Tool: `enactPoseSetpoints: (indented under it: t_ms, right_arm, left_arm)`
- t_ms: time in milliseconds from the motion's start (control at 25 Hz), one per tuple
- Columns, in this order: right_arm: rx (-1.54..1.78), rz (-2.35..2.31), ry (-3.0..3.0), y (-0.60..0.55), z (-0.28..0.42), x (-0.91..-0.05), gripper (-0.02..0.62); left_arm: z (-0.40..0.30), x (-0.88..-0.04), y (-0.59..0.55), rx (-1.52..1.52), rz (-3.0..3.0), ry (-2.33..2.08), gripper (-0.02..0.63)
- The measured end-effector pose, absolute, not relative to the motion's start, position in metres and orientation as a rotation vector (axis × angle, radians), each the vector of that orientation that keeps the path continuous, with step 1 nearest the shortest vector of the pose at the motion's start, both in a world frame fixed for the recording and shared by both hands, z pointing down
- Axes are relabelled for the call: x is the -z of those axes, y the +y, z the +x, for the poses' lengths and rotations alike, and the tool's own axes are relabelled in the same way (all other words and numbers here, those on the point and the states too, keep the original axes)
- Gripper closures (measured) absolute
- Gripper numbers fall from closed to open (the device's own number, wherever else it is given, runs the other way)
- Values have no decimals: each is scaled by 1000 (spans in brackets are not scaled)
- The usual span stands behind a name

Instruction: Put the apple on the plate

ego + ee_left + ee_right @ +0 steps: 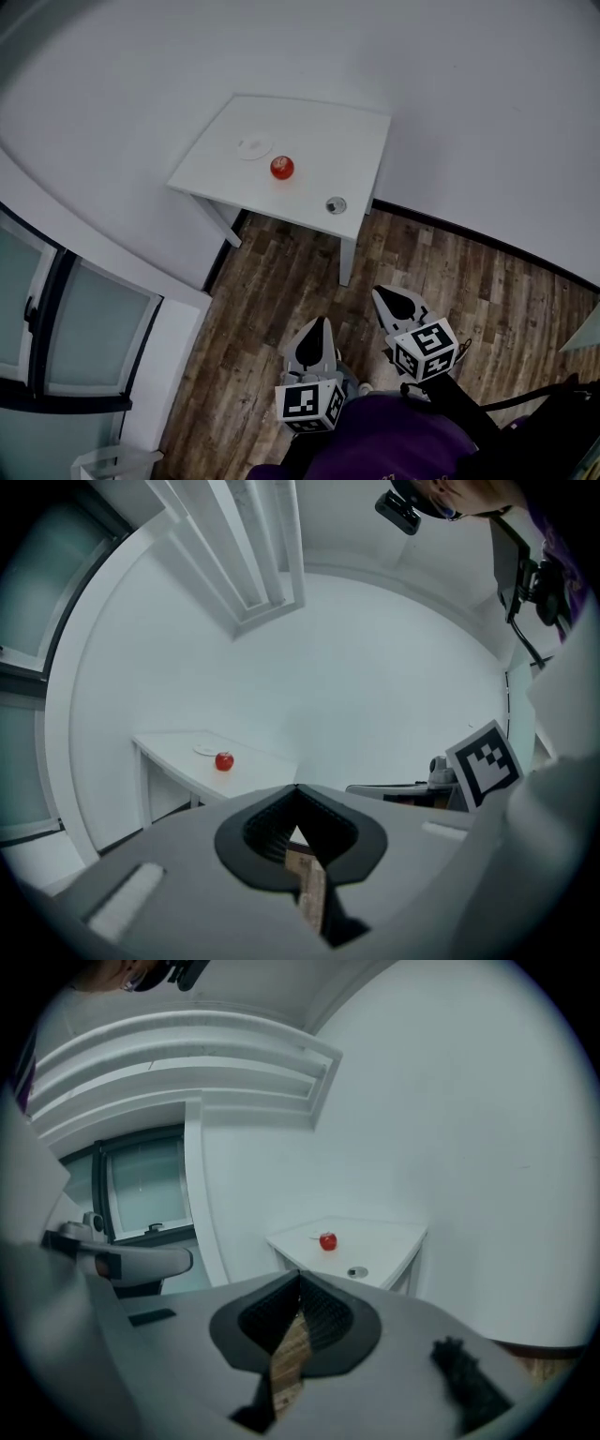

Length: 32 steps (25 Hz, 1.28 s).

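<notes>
Close in, our left gripper (pixel 317 330) and right gripper (pixel 386 300) hang over the wooden floor, jaws closed on nothing, since we're well short of the table (pixel 328 141). The apple (pixel 281 168) sits there just beside the plate (pixel 254 147).

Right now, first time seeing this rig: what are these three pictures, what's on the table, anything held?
No robot: a person holds a two-jaw gripper in each hand. The head view looks down from the person's head at the left gripper and right gripper. The other two views ride on the grippers, looking along their jaws. Ahead, a white table carries a red apple, a white plate beside it, not under it, and a small grey round thing near the front edge. Both grippers are shut and empty.
</notes>
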State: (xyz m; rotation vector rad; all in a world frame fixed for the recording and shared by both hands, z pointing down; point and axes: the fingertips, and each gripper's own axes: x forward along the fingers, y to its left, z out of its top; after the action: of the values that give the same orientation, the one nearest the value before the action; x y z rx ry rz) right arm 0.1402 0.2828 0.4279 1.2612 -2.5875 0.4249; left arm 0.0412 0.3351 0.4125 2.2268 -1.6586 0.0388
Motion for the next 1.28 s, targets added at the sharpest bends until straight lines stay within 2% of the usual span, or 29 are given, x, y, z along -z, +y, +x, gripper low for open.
enactPoseSetpoints:
  t_ms: [720,1280]
  right_arm:
    - [-463,1332,-2543,179,80,-439,584]
    - [-462,1323,-2528,121,77,-446,584]
  left_arm:
    - [-25,-423,226,-48,2268,-1600,600]
    - [-31,-435,178,-13,2246,-1593,600]
